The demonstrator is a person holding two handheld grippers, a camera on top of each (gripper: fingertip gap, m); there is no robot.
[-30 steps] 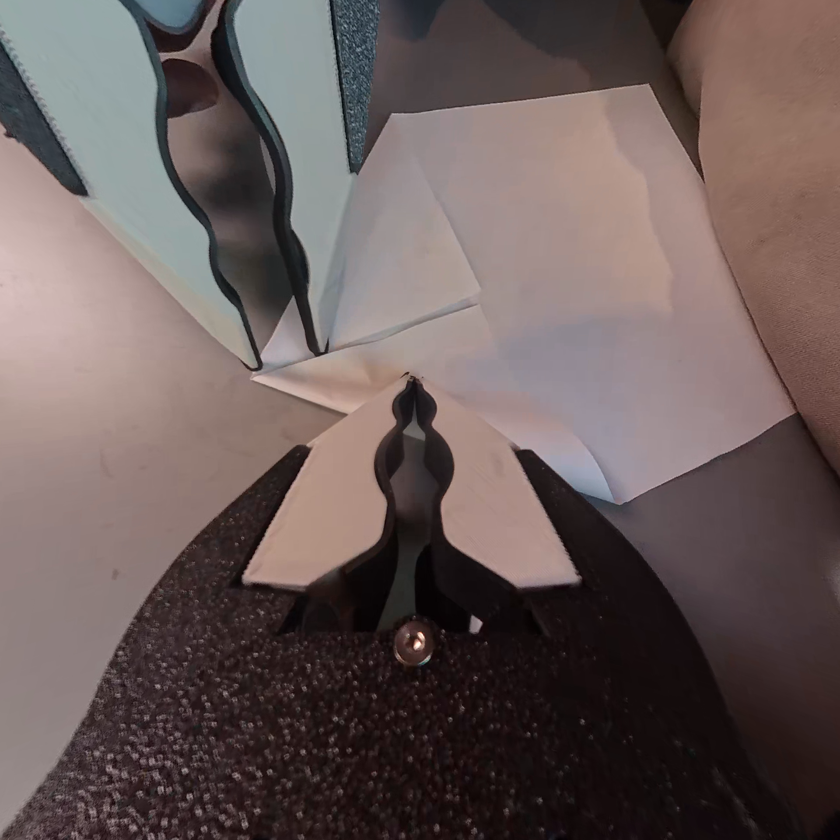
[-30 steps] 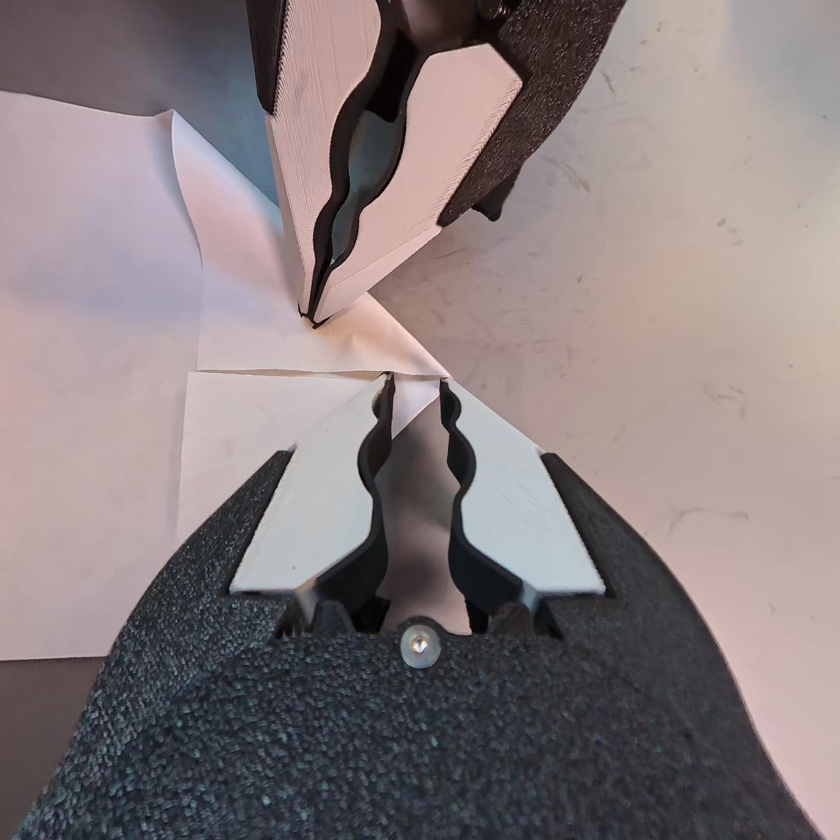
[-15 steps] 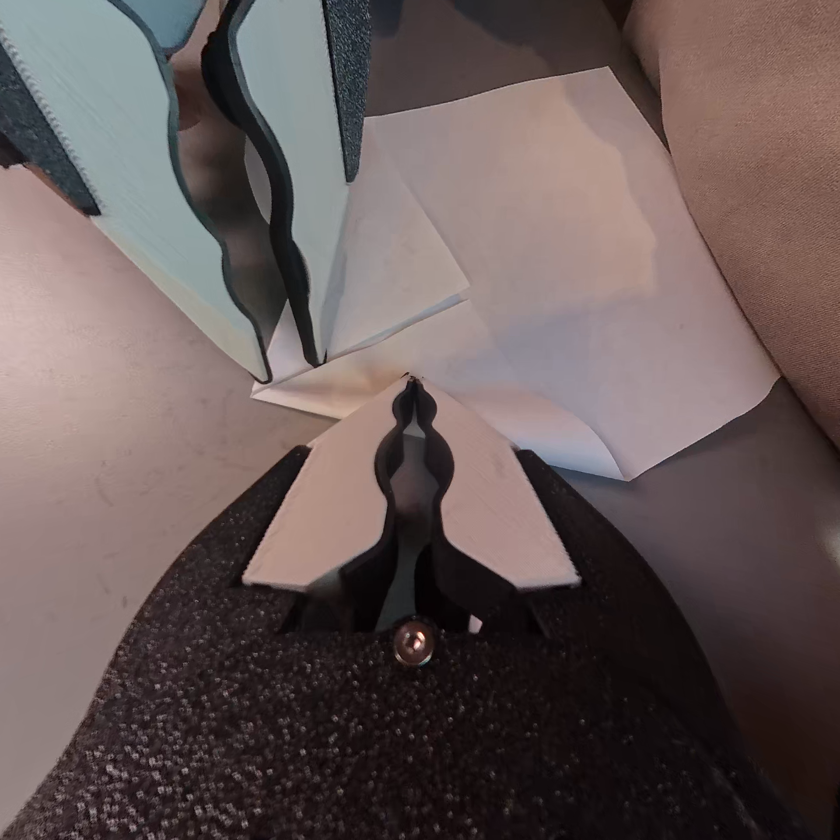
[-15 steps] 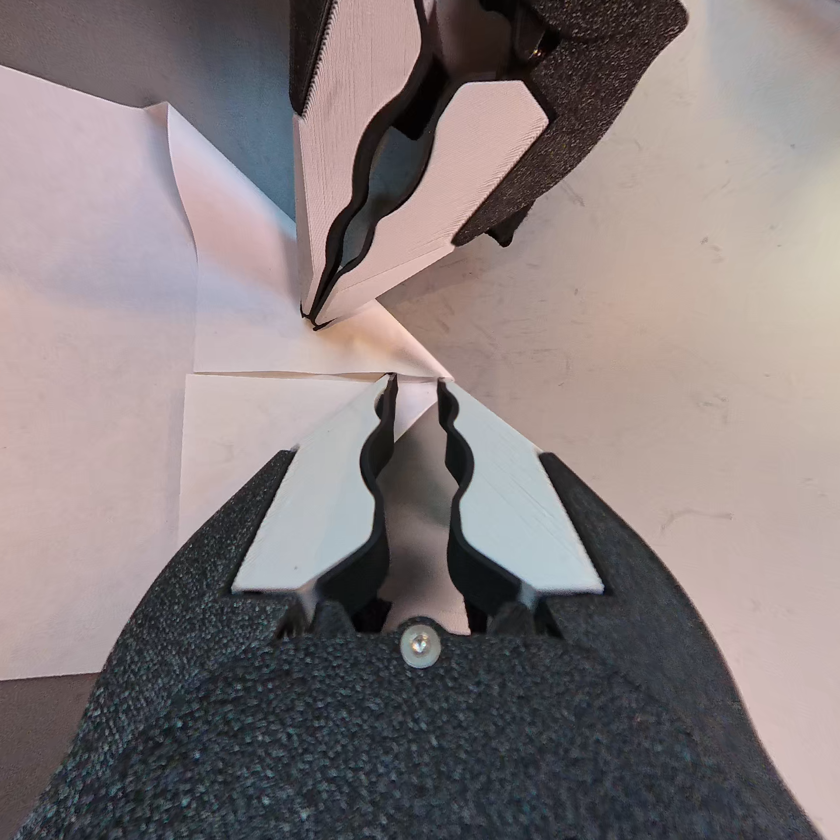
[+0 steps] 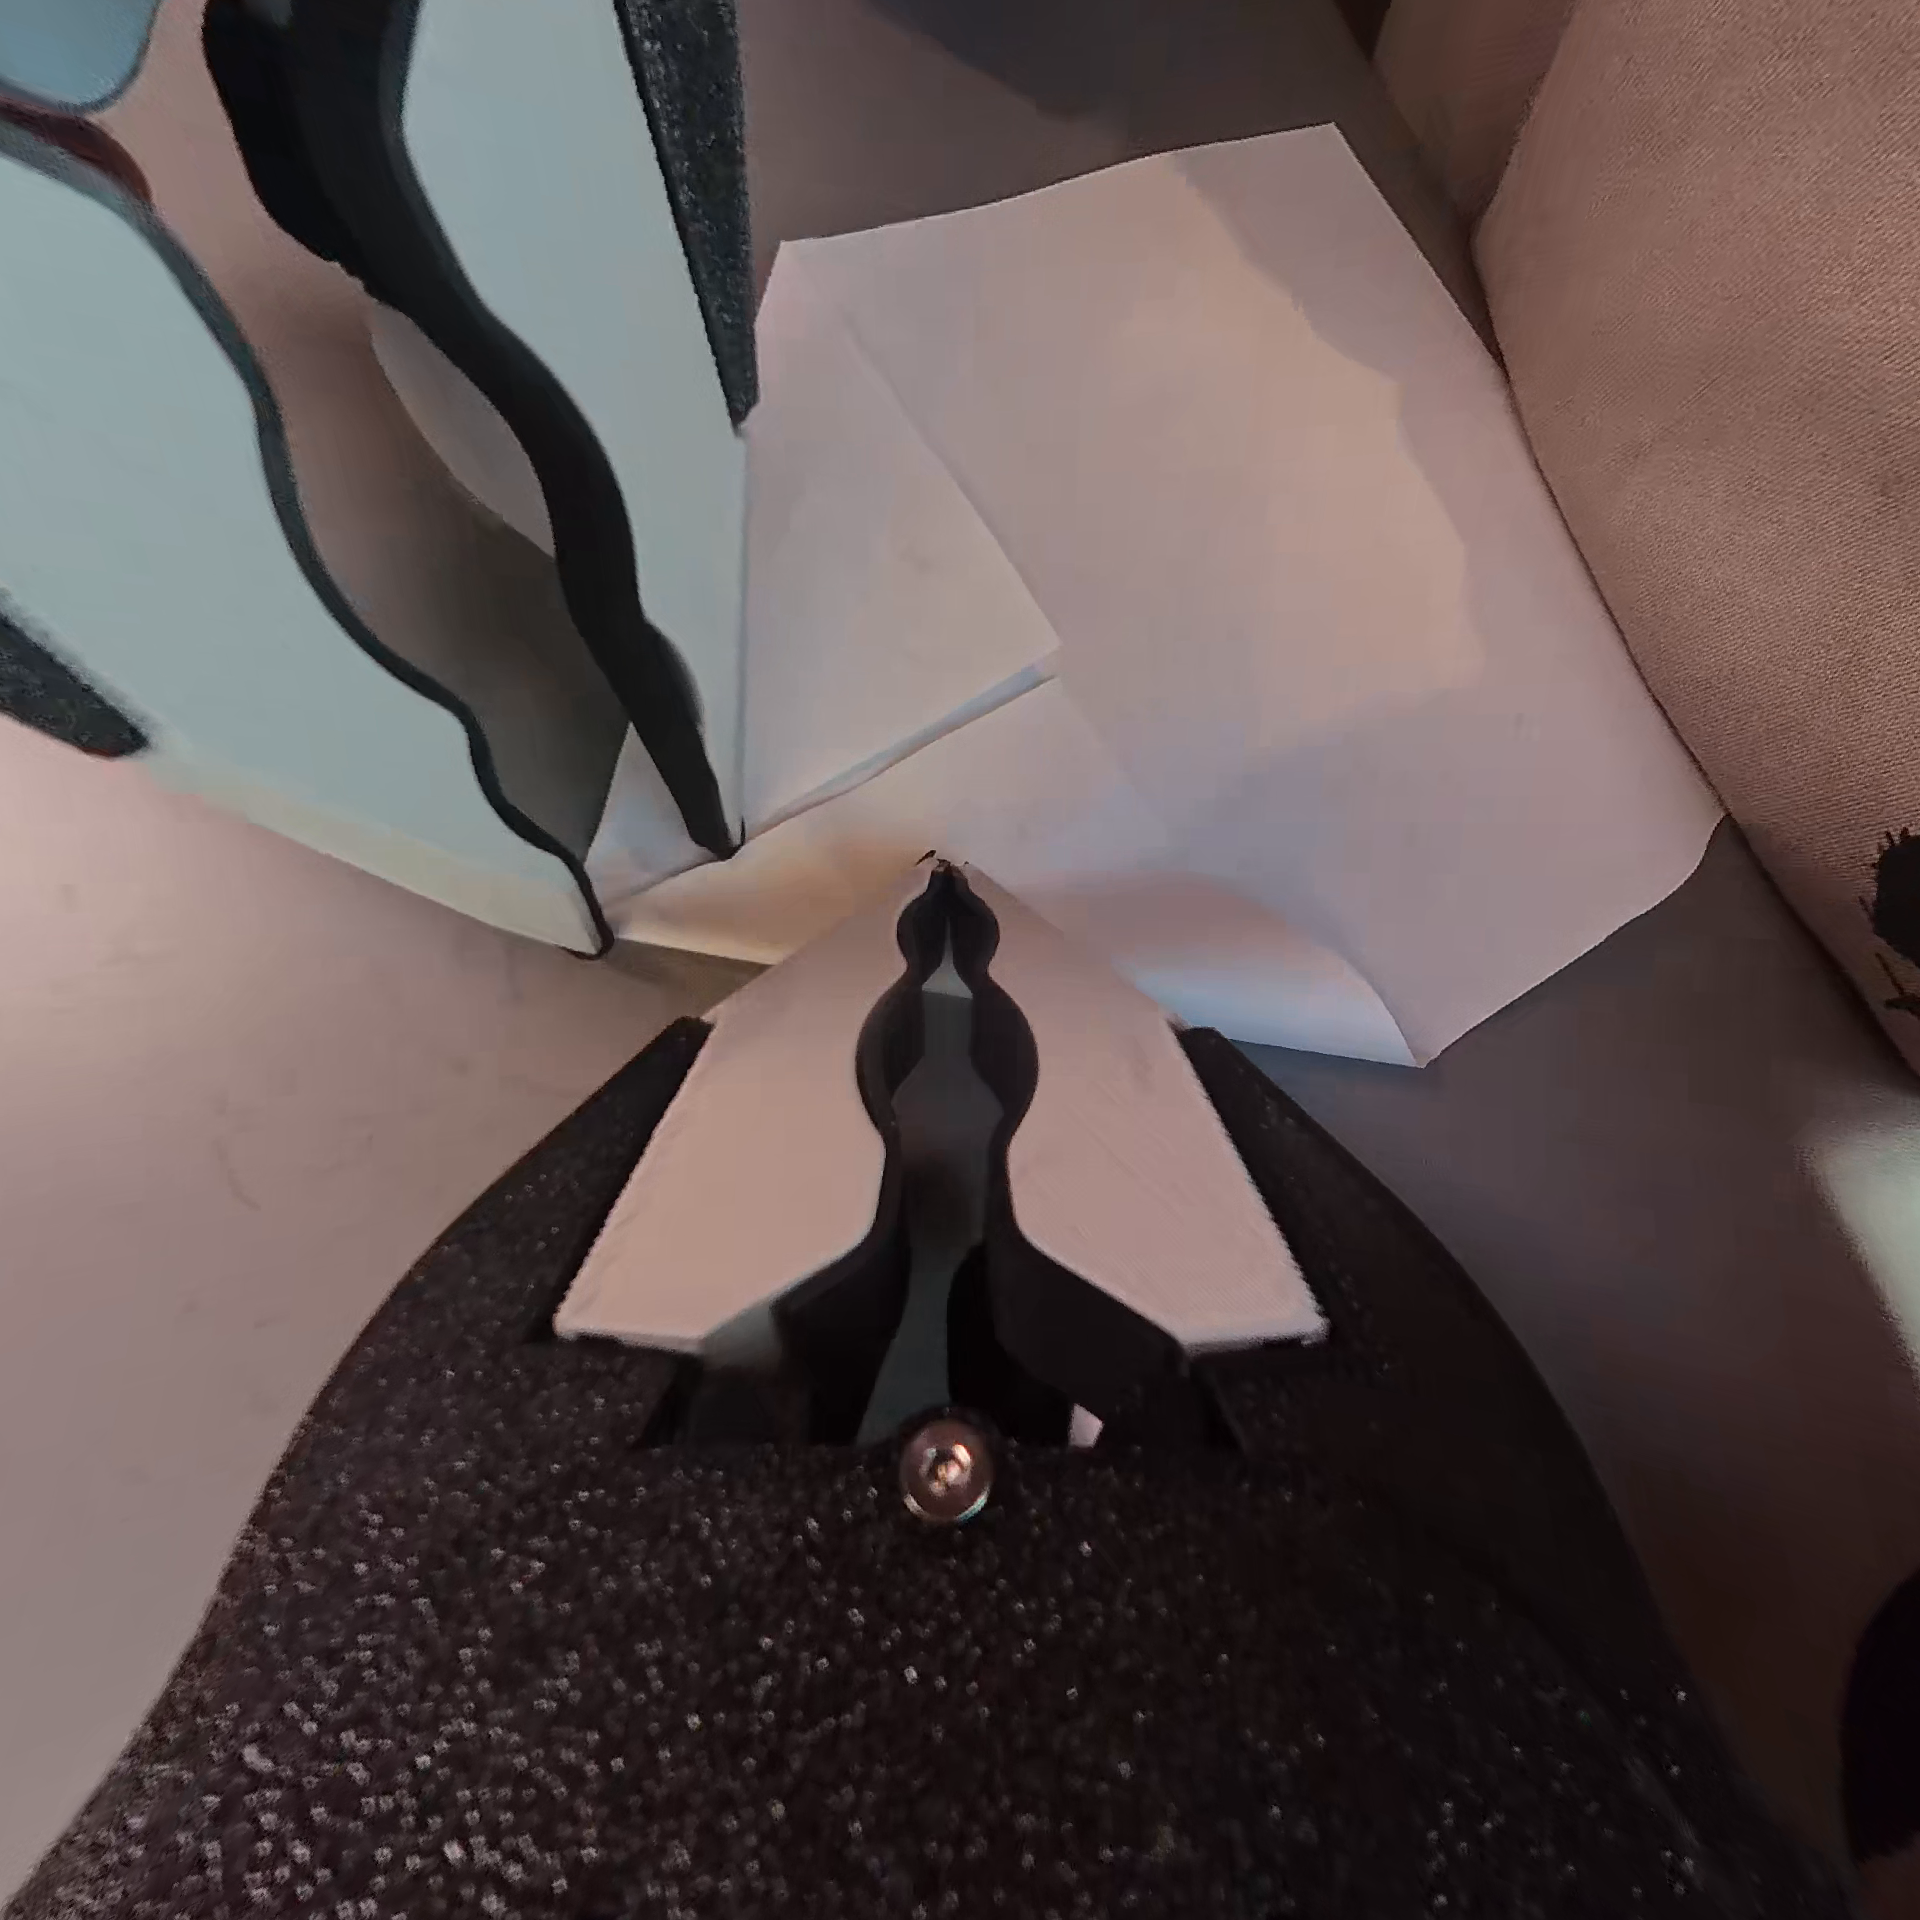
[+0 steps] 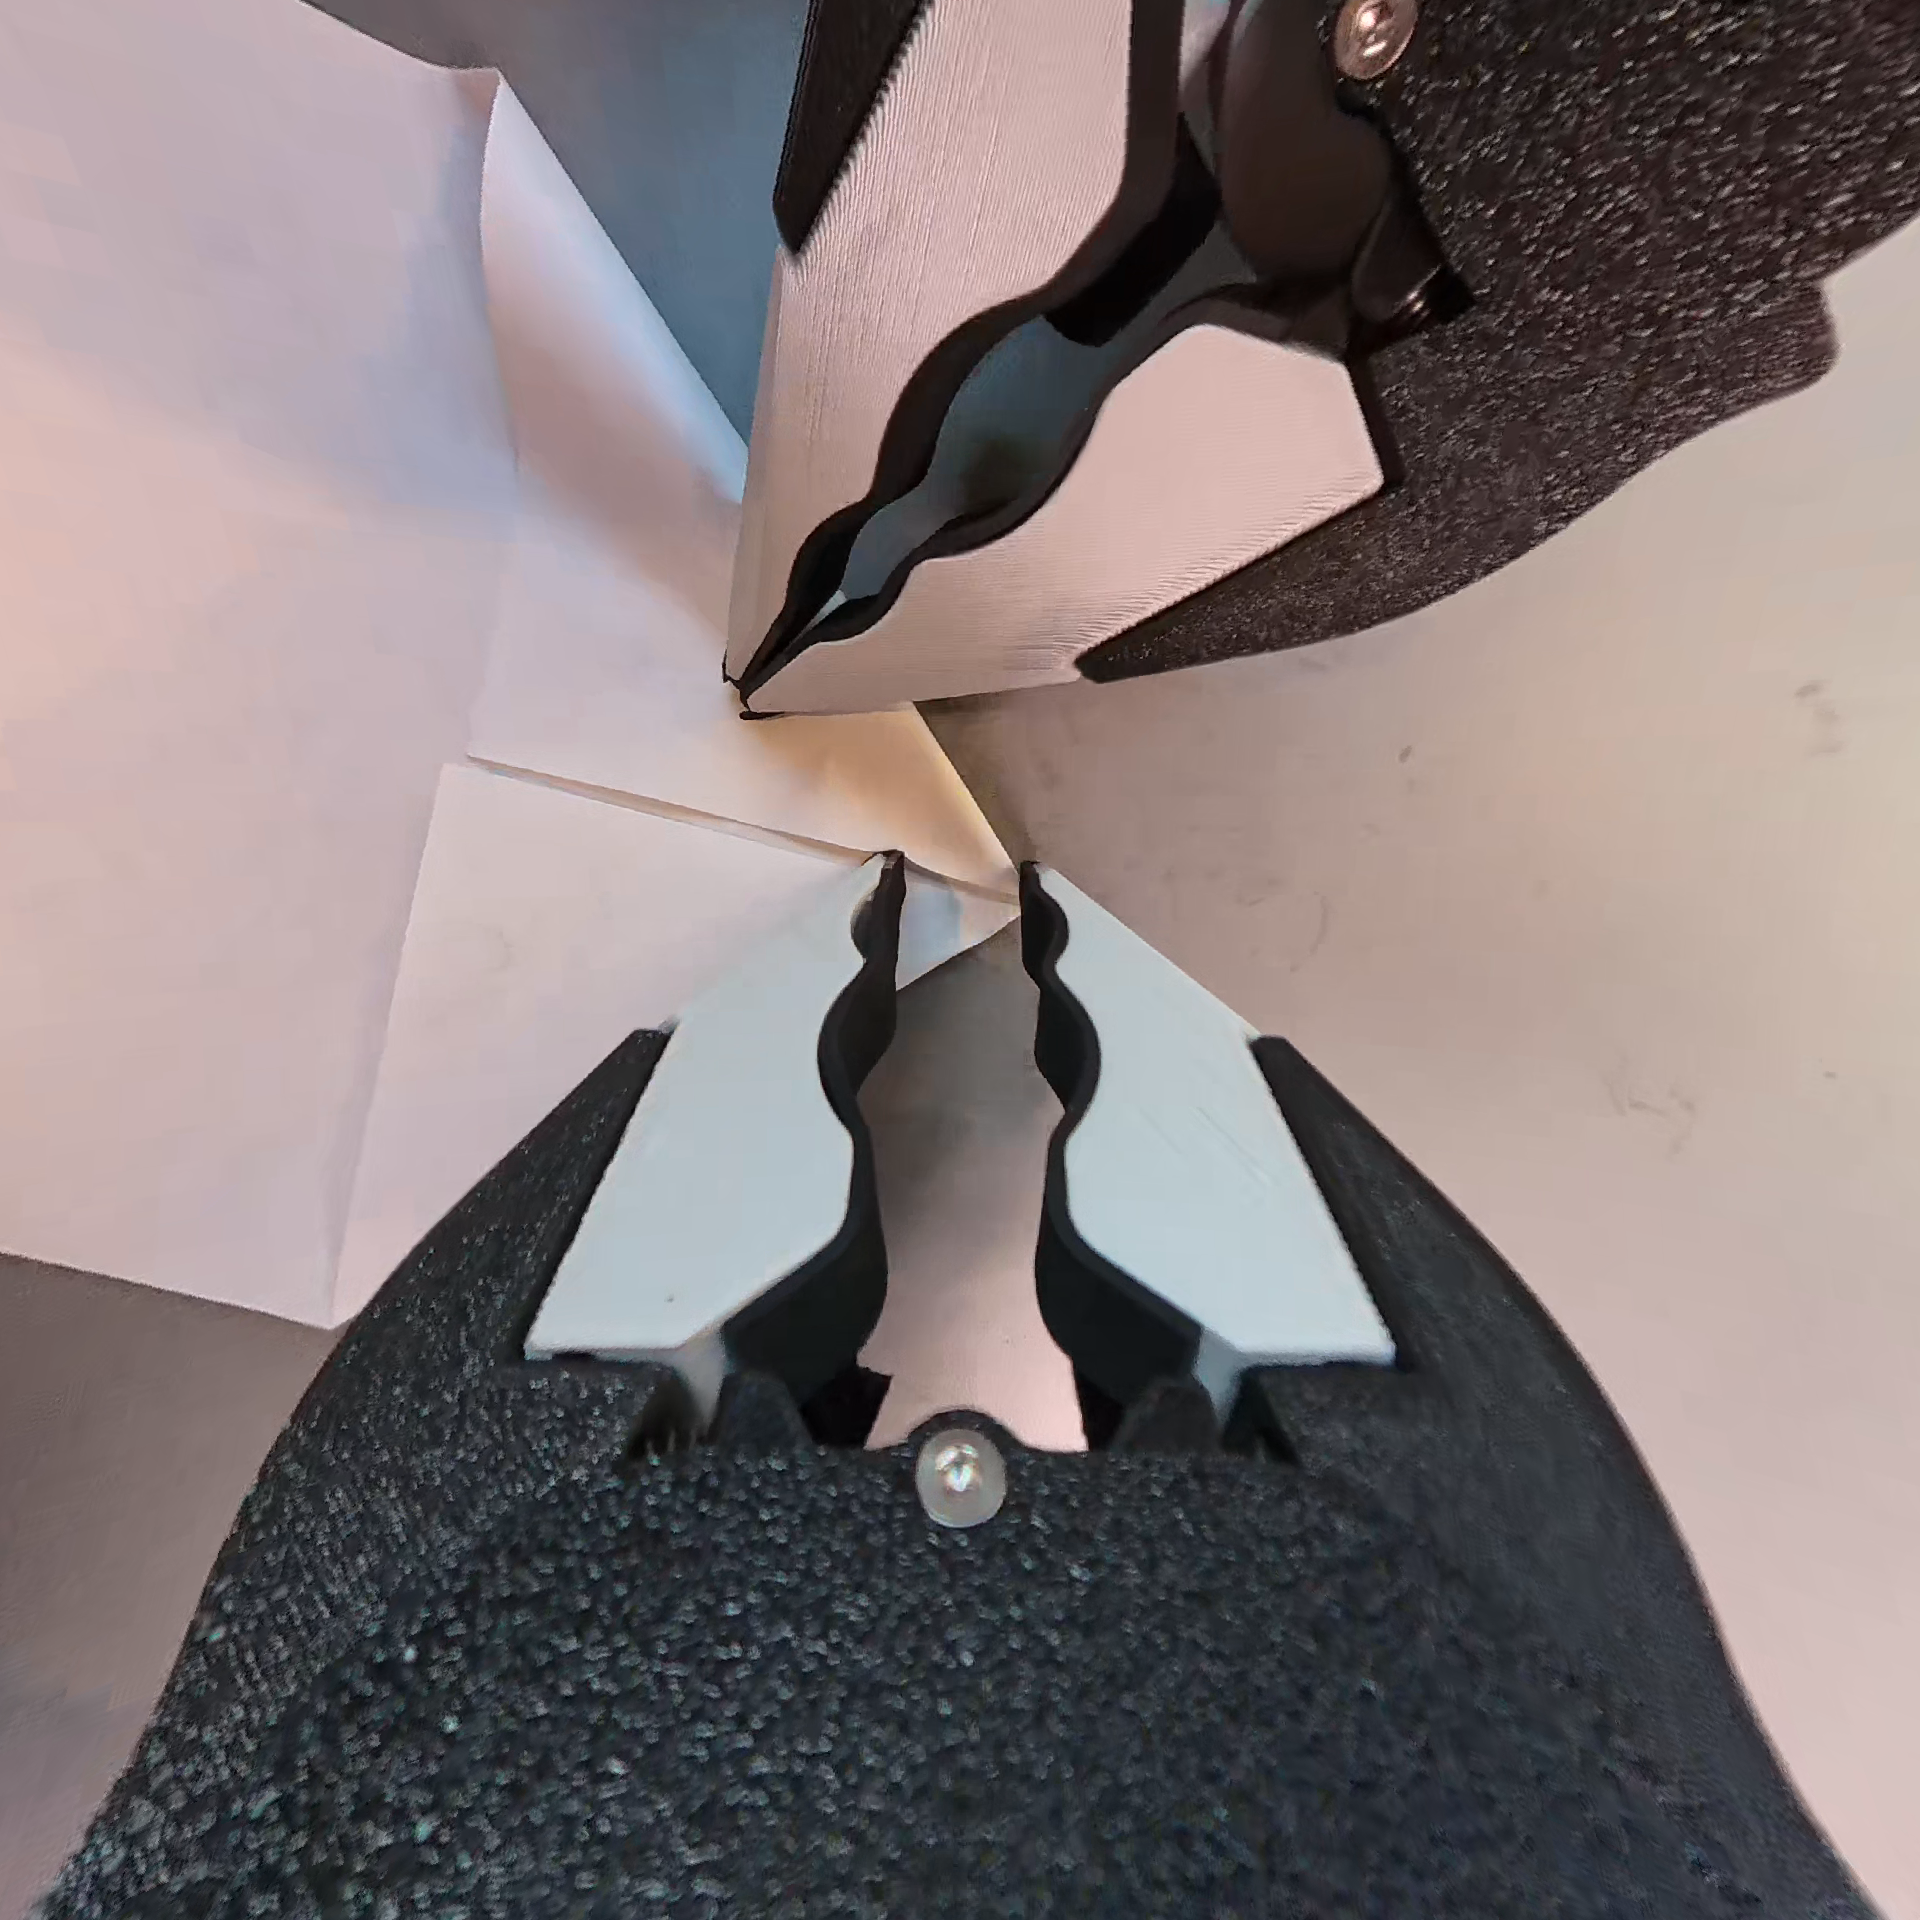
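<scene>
**Right wrist view: folded sheet, two grippers at one corner**

Item: white paper sheet (image 6: 239, 644), thin, matte, creased, two corner flaps folded inward, lying on a pale scuffed tabletop (image 6: 1507, 935). Right gripper (image 6: 956, 868): jaws spread, straddling the nearer flap's tip. Left gripper (image 5: 943, 871): jaws pressed together, tips pressing the other flap down. Handling, as a judgement: keep the flap pinned flat while creasing. Beige upholstery (image 5: 1714, 520) alongside.

A white rectangular sheet of paper (image 5: 1247, 582) lies on a pale tabletop (image 6: 1507, 935), filling the upper middle of the left wrist view. Two corners are folded inward, their edges meeting along a seam (image 6: 665, 805), forming a point (image 6: 987, 831).
</scene>
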